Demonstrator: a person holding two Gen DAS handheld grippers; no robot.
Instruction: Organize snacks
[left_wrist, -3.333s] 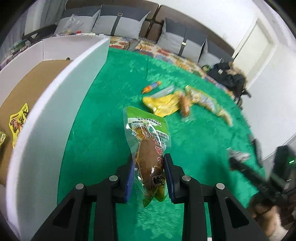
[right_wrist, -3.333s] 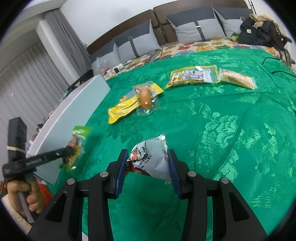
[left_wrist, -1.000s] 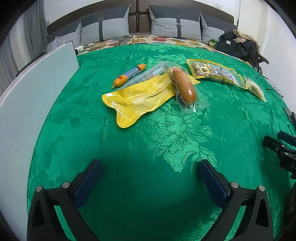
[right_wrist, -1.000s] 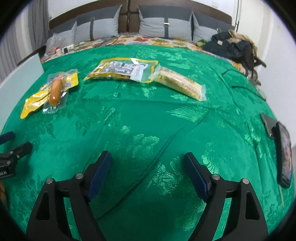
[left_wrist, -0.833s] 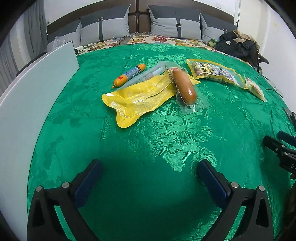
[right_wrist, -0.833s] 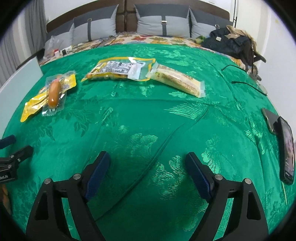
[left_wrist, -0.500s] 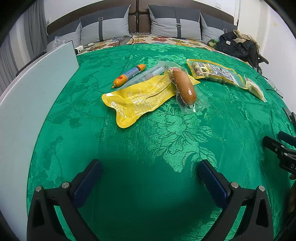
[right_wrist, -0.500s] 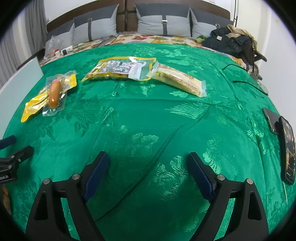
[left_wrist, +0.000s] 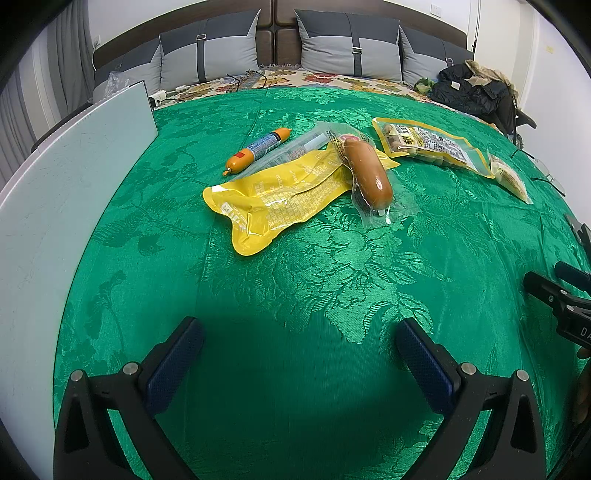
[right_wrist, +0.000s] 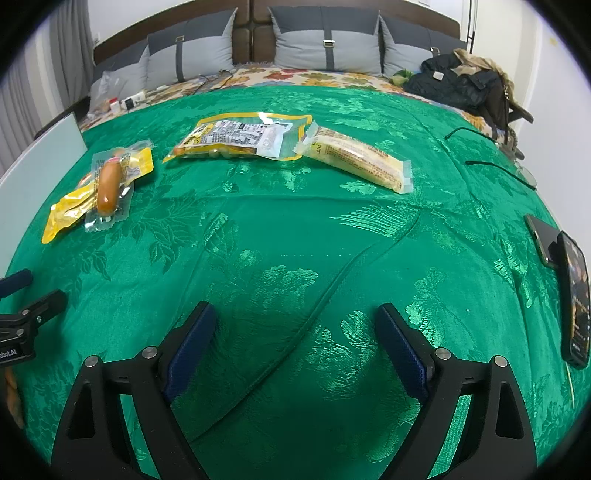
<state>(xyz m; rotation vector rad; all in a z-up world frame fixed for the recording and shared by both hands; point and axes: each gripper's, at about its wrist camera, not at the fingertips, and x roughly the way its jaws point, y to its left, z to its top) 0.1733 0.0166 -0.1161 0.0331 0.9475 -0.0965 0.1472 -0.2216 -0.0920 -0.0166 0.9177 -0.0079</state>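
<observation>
Both tongs have let go of their packets since the earlier frames: the left gripper and right gripper now hang wide open and empty over the green bedspread. Only the left view shows the small orange sausage stick at 11 o'clock from the left tongs, well apart, beside the yellow pouch. A clear-wrapped sausage lies across that pouch's far end, toward 12 o'clock. Only the right view shows the long yellow bar whole, at 12 to 1 o'clock from the right tongs, its end touching the yellow-bordered printed packet at 11 o'clock; two phones lie at 3 o'clock. A white box wall stands at 9 o'clock in the left view; its inside is hidden, so I cannot tell what it holds. Grey pillows line the headboard.
</observation>
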